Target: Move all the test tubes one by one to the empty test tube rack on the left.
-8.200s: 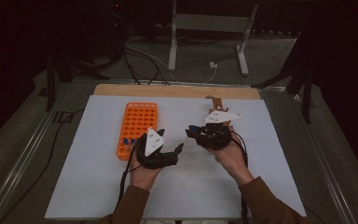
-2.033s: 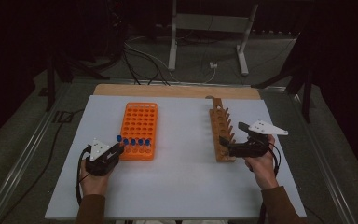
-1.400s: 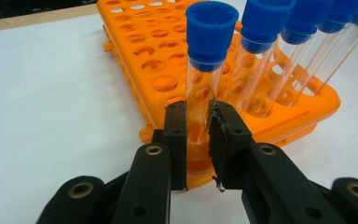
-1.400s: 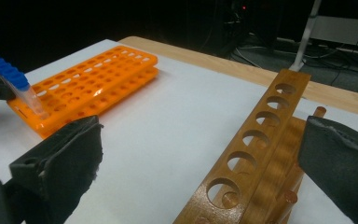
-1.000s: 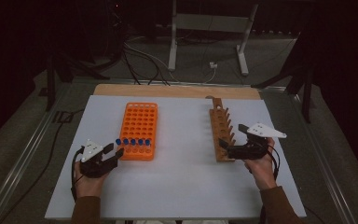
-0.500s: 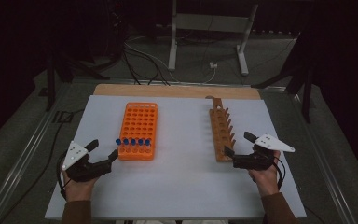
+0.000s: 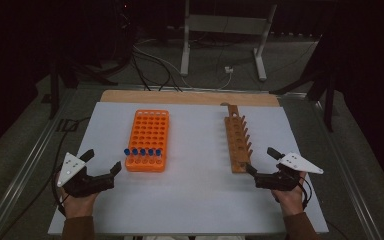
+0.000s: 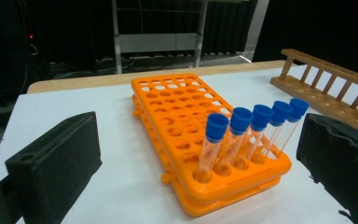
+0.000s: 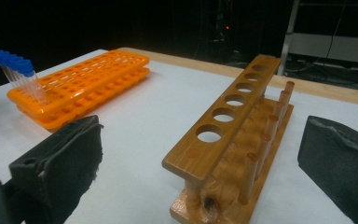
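An orange tube rack [image 7: 147,131] lies left of centre, with several blue-capped clear tubes [image 7: 142,151] standing in its front row. My left gripper [image 7: 101,161] hovers left of the rack's front corner, apart from it. Its jaws have just been opening and stand wide with nothing held. In the left gripper view the tubes [image 8: 251,119] and rack [image 8: 177,105] lie ahead between the black pads [image 8: 56,158]. An empty wooden rack [image 7: 236,137] stands right of centre. My right gripper [image 7: 261,160] is open just off its near end, and the wooden rack [image 9: 228,116] rises between its pads [image 9: 60,154].
A white sheet [image 7: 195,200] covers the table, with a wooden strip [image 7: 180,97] along its far edge. Metal rails [image 7: 25,165] run along both sides. Behind the table a metal stand [image 7: 225,30] and cables [image 7: 155,65] sit on the dark floor.
Both hands have drawn back toward the table's front, the left outward to the left, the right outward to the right. The left jaws have spread wider. Racks and tubes have not moved.
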`<state>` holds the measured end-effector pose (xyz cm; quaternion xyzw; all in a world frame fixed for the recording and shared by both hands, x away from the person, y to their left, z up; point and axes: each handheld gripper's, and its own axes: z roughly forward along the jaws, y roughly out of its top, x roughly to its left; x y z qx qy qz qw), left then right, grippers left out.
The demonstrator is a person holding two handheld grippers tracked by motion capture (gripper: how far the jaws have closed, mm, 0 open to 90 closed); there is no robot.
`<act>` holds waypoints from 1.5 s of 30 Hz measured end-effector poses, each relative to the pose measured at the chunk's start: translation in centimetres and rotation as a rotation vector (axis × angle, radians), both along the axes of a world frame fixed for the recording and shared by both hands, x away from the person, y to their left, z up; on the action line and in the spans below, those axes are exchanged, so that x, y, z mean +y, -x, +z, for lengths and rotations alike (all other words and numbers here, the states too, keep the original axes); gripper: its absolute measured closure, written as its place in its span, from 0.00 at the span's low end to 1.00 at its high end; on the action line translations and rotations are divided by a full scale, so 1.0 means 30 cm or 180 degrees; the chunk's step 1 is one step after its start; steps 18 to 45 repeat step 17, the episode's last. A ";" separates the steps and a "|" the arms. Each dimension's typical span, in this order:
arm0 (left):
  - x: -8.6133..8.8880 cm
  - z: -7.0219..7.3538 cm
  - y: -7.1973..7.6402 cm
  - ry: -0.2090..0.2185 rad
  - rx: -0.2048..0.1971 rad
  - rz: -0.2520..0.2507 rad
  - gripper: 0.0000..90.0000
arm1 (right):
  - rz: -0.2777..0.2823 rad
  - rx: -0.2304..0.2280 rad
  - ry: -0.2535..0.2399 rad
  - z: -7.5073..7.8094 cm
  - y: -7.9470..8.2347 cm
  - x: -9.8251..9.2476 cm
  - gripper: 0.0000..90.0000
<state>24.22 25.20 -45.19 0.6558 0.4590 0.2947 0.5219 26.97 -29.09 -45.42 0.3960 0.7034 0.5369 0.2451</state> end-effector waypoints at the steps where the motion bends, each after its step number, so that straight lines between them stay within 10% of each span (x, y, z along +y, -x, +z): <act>1: 0.006 0.000 0.001 0.0020 -0.0008 0.0013 0.01 | 0.0005 -0.0005 0.0001 -0.001 0.001 -0.001 0.00; 45: 0.022 -0.012 0.003 0.0030 -0.0033 0.0101 0.01 | -0.0119 0.0015 0.0116 -0.028 -0.004 -0.023 0.00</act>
